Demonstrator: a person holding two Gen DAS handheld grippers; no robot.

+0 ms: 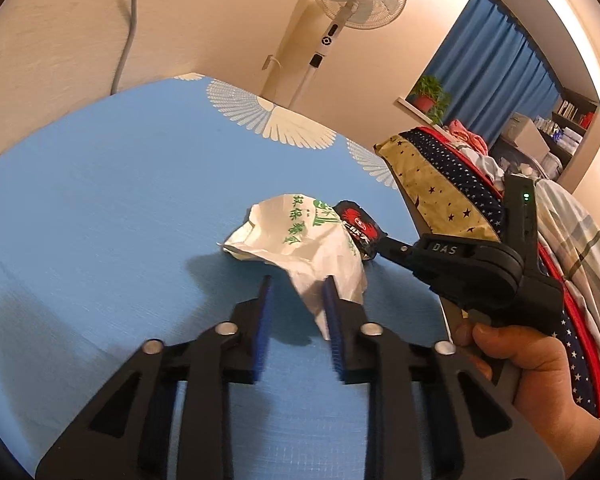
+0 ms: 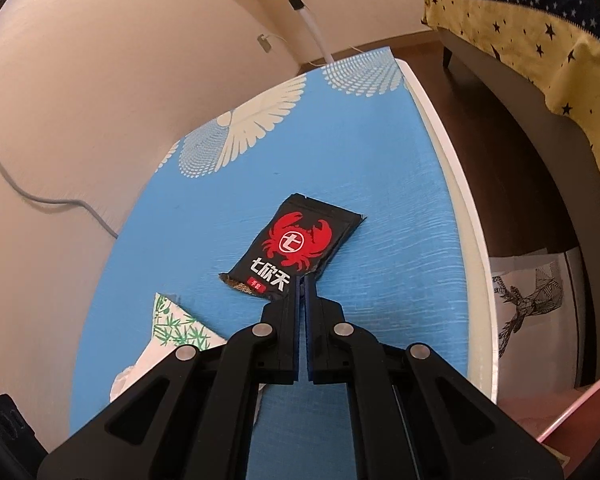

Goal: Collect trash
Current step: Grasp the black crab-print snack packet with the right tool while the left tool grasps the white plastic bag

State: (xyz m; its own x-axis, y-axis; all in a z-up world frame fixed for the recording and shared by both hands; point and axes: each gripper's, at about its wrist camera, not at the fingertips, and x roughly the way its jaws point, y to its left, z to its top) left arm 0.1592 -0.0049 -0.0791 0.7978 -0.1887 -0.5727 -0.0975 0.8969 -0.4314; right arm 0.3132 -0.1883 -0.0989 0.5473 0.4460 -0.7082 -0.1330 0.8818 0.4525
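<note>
On the blue tabletop (image 2: 380, 168), the right gripper (image 2: 302, 280) pinches the black crab-print packet (image 2: 296, 242) by its near edge; left gripper (image 1: 298, 292), fingers apart, straddles the crumpled white bag (image 1: 296, 236). Neither is collected yet.

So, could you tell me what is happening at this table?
A person is collecting trash from the blue-covered table with a handheld gripper in each hand. The right gripper has its fingers nearly together, pinching a corner of the black crab packet. The left gripper is open, with the tail of the crumpled white paper bag between its fingers, not yet clamped.
</note>
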